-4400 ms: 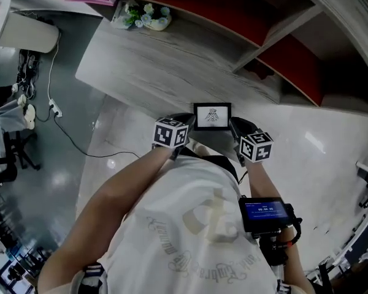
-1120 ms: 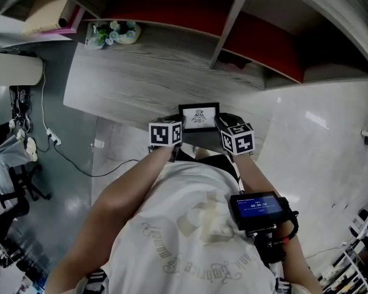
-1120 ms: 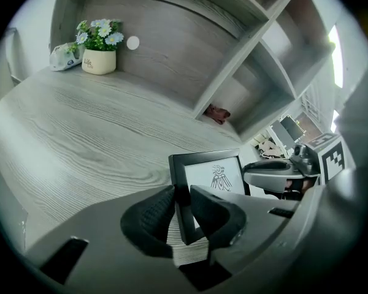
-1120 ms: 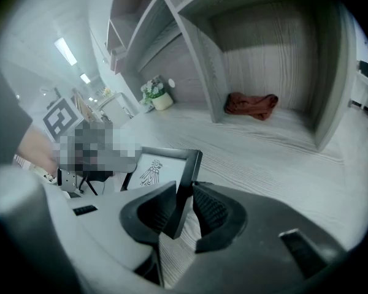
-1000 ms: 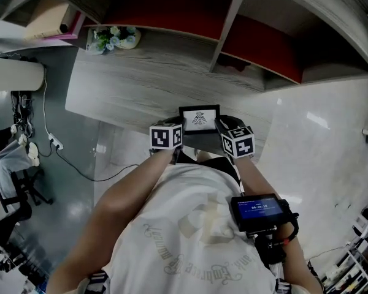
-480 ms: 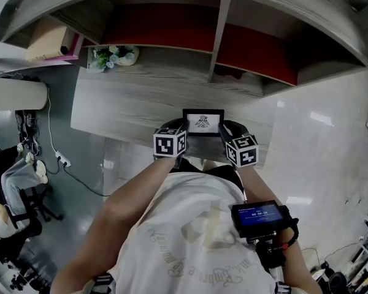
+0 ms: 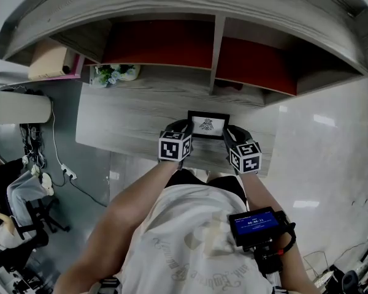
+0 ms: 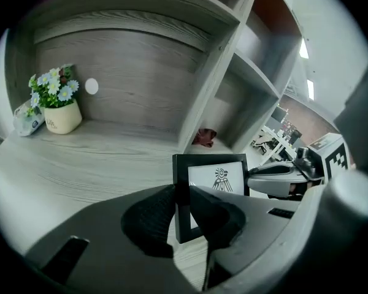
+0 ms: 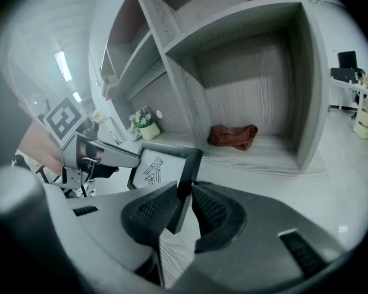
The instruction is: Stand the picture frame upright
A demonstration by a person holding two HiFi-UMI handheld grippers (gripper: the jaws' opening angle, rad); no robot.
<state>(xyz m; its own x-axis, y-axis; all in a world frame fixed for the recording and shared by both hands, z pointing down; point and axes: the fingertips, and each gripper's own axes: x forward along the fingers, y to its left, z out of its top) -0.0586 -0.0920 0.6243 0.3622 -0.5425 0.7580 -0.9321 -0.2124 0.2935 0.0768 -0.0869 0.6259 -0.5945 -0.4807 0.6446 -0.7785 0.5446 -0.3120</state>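
**1 frame, 2 grippers, both clamped on it**

Holding 1 picture frame (image 7: 208, 125) by its 2 side borders, close to upright, picture side toward the person. Clamped on the left border with the left gripper (image 7: 183, 129), 1 pad in front and 1 behind, both pressed against the black moulding. Clamped on the right border with the right gripper (image 7: 231, 133) in the same manner. Just been closing those right jaws further, with the frame's edge between them. Cannot tell whether the frame's lower edge rests on the worktop (image 7: 129, 118) or hangs just above it.

Inside the frame, between the 2 grippers: 1 white sheet with 1 dark bird-like emblem.

Beyond the grippers: 1 shelf unit (image 7: 216, 48) with 2 open compartments at worktop level. Ahead of the left gripper and well off to its left, in the left compartment: 1 pot of flowers (image 8: 58, 106), with 1 small packet (image 8: 26, 118) just beside it. Ahead of the right gripper, in the right compartment: 1 crumpled red cloth (image 9: 233, 135), well apart from the frame.

Behind the right gripper, strapped to the forearm: 1 small device (image 7: 256, 221) with a lit blue screen. On top of each gripper: 1 marker cube, 2 in all.
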